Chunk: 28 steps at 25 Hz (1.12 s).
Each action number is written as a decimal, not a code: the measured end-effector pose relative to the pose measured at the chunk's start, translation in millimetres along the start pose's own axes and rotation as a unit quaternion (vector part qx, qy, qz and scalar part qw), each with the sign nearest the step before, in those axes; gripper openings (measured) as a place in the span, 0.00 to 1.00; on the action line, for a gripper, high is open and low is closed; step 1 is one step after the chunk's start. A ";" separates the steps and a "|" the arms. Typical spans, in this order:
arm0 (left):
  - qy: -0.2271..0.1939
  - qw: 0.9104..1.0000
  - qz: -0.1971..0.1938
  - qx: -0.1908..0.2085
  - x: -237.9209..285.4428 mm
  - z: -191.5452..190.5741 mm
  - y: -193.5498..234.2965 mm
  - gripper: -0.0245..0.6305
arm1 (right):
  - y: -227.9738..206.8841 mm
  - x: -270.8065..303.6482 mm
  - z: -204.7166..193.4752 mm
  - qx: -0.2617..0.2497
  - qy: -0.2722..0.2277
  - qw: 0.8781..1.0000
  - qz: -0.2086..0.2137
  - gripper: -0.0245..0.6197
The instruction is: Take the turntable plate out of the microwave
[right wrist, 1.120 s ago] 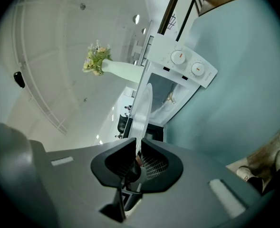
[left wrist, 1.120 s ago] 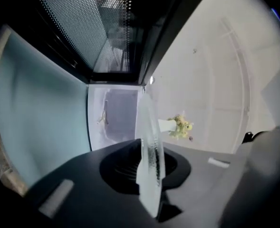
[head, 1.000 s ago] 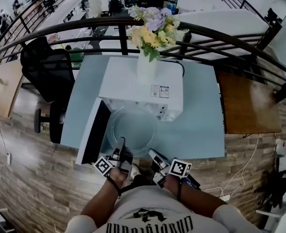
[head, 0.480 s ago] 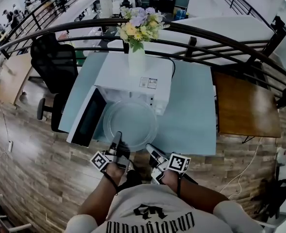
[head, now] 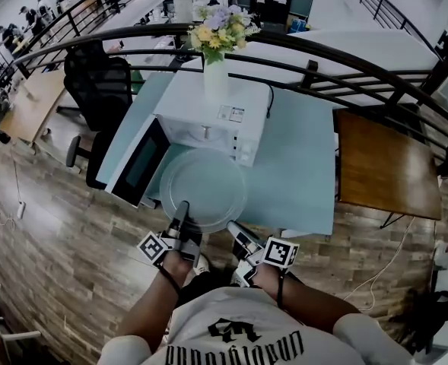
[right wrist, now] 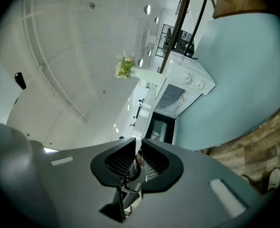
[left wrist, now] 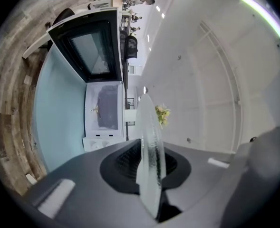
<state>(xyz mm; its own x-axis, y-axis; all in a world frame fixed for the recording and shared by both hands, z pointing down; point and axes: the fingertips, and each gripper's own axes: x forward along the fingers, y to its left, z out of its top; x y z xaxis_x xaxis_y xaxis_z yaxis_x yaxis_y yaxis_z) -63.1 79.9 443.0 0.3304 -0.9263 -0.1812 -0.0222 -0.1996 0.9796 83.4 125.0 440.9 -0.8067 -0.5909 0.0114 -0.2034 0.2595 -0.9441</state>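
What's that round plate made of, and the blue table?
The turntable plate looks like clear glass: the table shows through it, and its edge glints, rippled. The table has a smooth matte pale-blue top, perhaps laminate or painted board; the look leaves that open.

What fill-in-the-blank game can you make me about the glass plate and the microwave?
The left claw and the right claw both pinch the glass plate, so ___ claws hold it.
The microwave has its door swung ___.
On top of the microwave stands a vase of ___.
The glass plate is fully ___ the microwave.
Missing words: two, open, flowers, outside.
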 end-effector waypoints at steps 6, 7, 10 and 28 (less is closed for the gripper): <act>-0.005 1.000 -0.007 -0.011 -26.3 -5.9 -17.3 0.16 | 18.7 -13.6 -18.3 -0.017 0.002 1.000 0.009 0.10; -0.003 1.000 -0.008 -0.011 -30.4 -5.5 -18.7 0.16 | 20.8 -15.0 -22.0 -0.019 0.001 1.000 0.008 0.10; 0.005 1.000 -0.007 -0.008 -41.5 -2.7 -22.2 0.16 | 28.1 -17.7 -34.1 -0.024 -0.002 1.000 0.005 0.10; 0.056 0.998 -0.018 -0.018 -126.3 19.5 -55.2 0.16 | 85.1 -29.2 -127.9 -0.064 -0.043 0.997 0.005 0.11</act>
<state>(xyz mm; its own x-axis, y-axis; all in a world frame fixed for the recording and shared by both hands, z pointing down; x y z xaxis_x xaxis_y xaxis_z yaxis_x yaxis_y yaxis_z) -122.0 201.7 410.1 0.4346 -0.8765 -0.2073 0.0248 -0.2184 0.9755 18.7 262.1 402.4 -0.7599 -0.6493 -0.0310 -0.2690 0.3576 -0.8943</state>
